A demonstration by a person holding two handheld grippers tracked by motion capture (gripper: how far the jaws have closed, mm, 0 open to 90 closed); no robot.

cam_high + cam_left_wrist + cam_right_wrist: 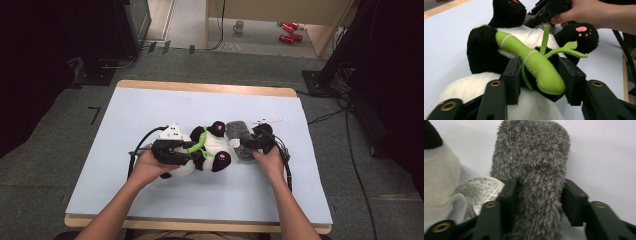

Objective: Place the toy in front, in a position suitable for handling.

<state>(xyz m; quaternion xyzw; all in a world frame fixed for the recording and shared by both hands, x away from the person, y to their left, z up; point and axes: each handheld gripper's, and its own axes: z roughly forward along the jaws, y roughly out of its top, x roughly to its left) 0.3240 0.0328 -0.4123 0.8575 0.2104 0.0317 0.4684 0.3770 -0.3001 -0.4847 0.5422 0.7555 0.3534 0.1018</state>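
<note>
At the middle of the pale blue table (125, 115) lies a black-and-white plush panda toy (210, 147). The left gripper (541, 75) clasps its green felt bamboo stalk (534, 62); the right gripper (539, 200) pinches the fuzzy grey cloth (534, 157) touching the panda's right. Both are gripped, neither lifted yet.

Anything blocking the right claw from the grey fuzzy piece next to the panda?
Nothing visible. The right claw already straddles the grey fuzzy plush piece, one jaw at each side of it. The plush panda lies just beside it, with its printed tag next to one jaw, not between the jaws.
</note>
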